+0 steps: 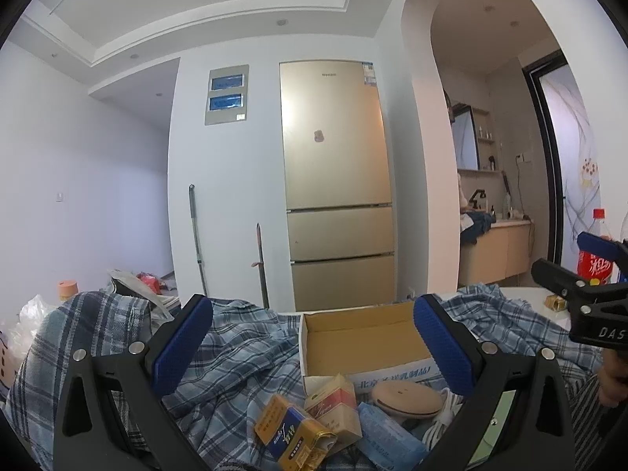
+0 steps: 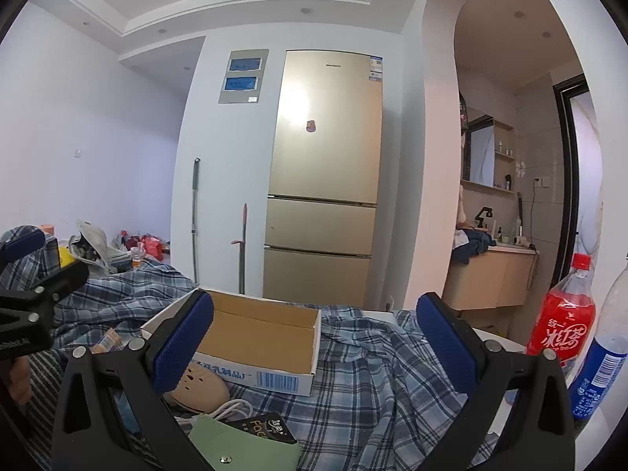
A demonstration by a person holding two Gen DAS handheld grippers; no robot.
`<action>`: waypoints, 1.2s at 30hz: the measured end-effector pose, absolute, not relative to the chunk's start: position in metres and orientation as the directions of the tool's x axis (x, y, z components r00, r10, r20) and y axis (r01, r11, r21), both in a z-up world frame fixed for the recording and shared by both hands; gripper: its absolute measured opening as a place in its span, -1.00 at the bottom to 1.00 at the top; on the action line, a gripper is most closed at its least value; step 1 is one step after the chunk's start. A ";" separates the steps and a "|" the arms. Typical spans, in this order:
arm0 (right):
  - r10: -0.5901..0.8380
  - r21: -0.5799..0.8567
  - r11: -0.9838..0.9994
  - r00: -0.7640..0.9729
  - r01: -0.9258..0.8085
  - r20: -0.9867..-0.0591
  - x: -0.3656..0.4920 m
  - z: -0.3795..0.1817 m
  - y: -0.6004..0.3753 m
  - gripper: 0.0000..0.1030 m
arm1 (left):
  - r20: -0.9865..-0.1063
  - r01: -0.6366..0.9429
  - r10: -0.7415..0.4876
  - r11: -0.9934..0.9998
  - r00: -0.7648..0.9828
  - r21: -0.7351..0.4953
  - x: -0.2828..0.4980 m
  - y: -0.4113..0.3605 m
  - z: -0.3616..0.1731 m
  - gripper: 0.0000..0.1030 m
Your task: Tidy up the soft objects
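Observation:
A blue plaid cloth [image 1: 243, 357] lies crumpled over the table; it also shows in the right wrist view [image 2: 365, 373]. An empty open cardboard box [image 1: 365, 337] sits on it, also seen in the right wrist view [image 2: 259, 333]. My left gripper [image 1: 314, 349] is open and empty above the cloth, near the box. My right gripper [image 2: 314, 345] is open and empty over the box and cloth. It shows at the right edge of the left wrist view [image 1: 588, 274]. The left gripper shows at the left edge of the right wrist view [image 2: 27, 271].
Small cartons [image 1: 306, 428], a tan round device [image 1: 408, 396], a white cable [image 2: 223, 412] and a green pouch [image 2: 243, 447] lie in front of the box. A red drink bottle [image 2: 561, 314] and a blue-labelled bottle [image 2: 604, 353] stand at right. A gold fridge [image 1: 337, 180] stands behind.

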State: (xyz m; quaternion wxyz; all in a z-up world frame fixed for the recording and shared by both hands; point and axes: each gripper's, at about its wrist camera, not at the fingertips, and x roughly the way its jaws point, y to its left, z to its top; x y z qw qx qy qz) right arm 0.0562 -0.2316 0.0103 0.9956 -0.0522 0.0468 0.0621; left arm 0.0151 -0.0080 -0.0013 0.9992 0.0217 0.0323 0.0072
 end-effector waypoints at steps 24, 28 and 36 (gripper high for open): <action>0.074 -0.068 0.994 0.984 -0.087 -0.164 0.051 0.034 -0.233 1.00 | -0.095 0.041 -0.040 0.999 0.995 0.006 0.010 -0.001 0.010 1.00; 0.084 -0.053 0.994 0.982 -0.094 -0.170 0.046 0.044 -0.234 1.00 | -0.112 0.019 -0.021 1.000 0.993 -0.019 0.007 0.007 0.018 1.00; 0.105 0.004 0.994 0.979 -0.106 -0.177 0.038 0.062 -0.236 1.00 | -0.099 0.002 -0.006 0.999 0.995 -0.036 -0.002 0.017 0.028 1.00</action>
